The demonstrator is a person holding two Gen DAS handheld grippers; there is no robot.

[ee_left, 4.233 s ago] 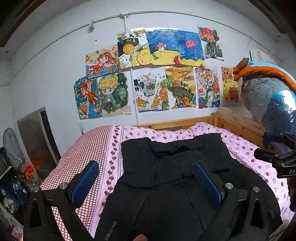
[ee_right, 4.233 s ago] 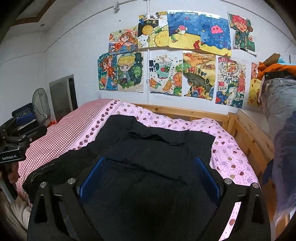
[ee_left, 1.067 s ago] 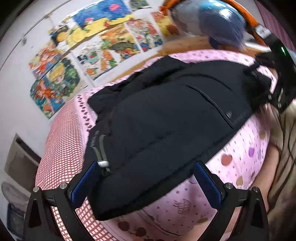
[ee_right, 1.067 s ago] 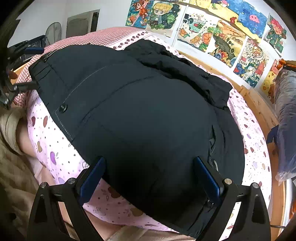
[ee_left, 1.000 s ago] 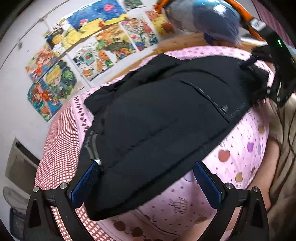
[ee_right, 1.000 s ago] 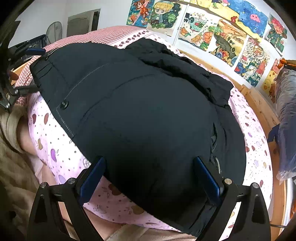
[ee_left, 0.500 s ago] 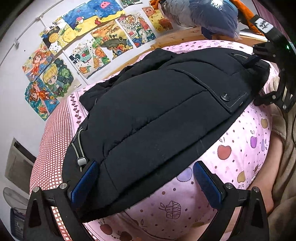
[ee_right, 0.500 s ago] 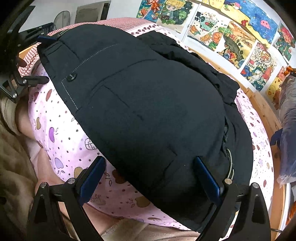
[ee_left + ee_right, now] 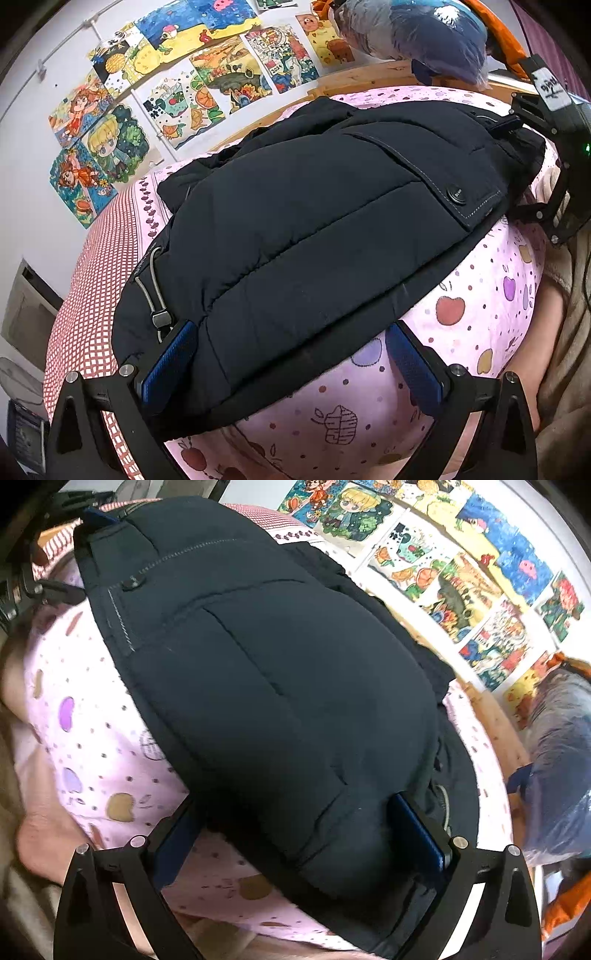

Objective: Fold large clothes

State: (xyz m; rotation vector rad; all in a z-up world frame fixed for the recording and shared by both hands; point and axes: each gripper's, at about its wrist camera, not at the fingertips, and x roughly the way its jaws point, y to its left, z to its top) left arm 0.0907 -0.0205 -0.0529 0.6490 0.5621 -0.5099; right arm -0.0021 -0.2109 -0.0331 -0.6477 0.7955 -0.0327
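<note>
A black padded jacket lies spread on the pink fruit-print bedsheet, its hem at the near edge of the bed. My left gripper is open, with the jacket's left hem corner and drawcord lying between its blue pads. My right gripper is open too, and the right hem corner fills the gap between its fingers. Each view shows the other gripper at the far hem corner: the right gripper and the left gripper.
Colourful drawings cover the white wall behind the wooden bed frame. Bagged blue-grey bedding is piled at the right. A red checked sheet covers the bed's left side. A person's beige clothing is against the near edge.
Both grippers have come down and closer to the jacket's hem, one at each corner. The hem corners now lie between the open fingers.
</note>
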